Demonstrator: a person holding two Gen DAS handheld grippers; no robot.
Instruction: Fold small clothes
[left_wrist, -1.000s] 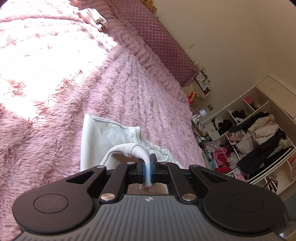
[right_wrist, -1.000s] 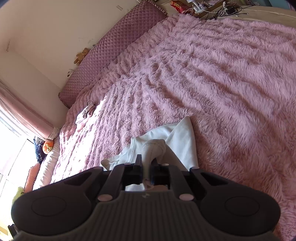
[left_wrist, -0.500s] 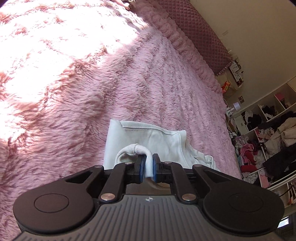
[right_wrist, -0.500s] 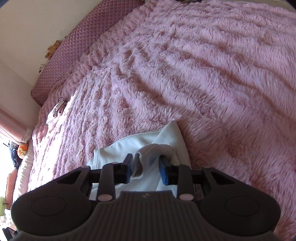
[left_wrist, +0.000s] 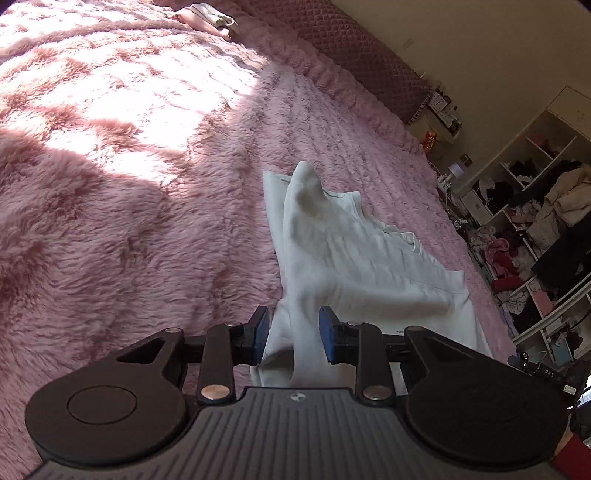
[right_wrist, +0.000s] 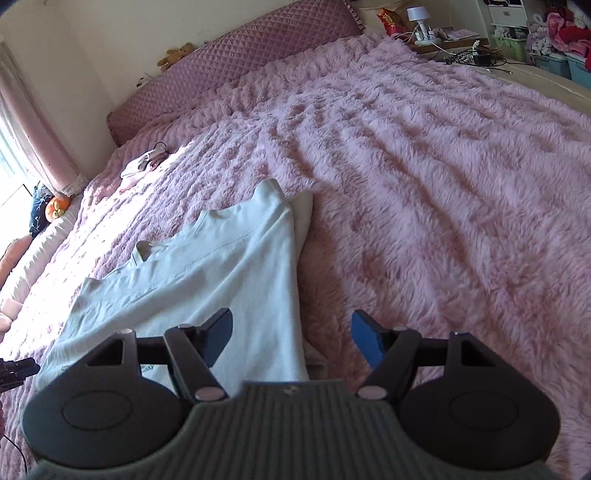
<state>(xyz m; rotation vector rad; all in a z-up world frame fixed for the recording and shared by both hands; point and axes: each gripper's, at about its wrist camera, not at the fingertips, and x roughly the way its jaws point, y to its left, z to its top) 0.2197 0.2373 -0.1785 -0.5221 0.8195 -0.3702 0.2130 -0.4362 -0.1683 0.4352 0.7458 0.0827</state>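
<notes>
Both grippers have let go of the white garment (left_wrist: 354, 266) they pinched a second ago, and it now lies spread further across the bed. On the left gripper (left_wrist: 293, 334) the fingers are narrow but opening, with a fold of cloth between the blue pads and no pad pressing on it. On the right gripper (right_wrist: 291, 336) the fingers stand wide and are opening too, the garment's edge lying loose between them.

Largest around is the pink furry blanket (right_wrist: 424, 155), covering the whole bed and rumpled in ridges; sunlight falls on its far left part in the left wrist view. Behind it runs a quilted mauve headboard cushion (right_wrist: 251, 59) along the wall. Open shelves (left_wrist: 535, 229) stuffed with clothes stand beyond the bed's edge, on the right of the left wrist view. A pink curtain (right_wrist: 33, 122) hangs by the window. A small pale bundle (right_wrist: 144, 166) lies on the blanket near the headboard cushion, well apart from the garment. A teddy bear (right_wrist: 175, 55) sits on top of the headboard cushion.

Blanket on every side of the garment is bare and open.
</notes>
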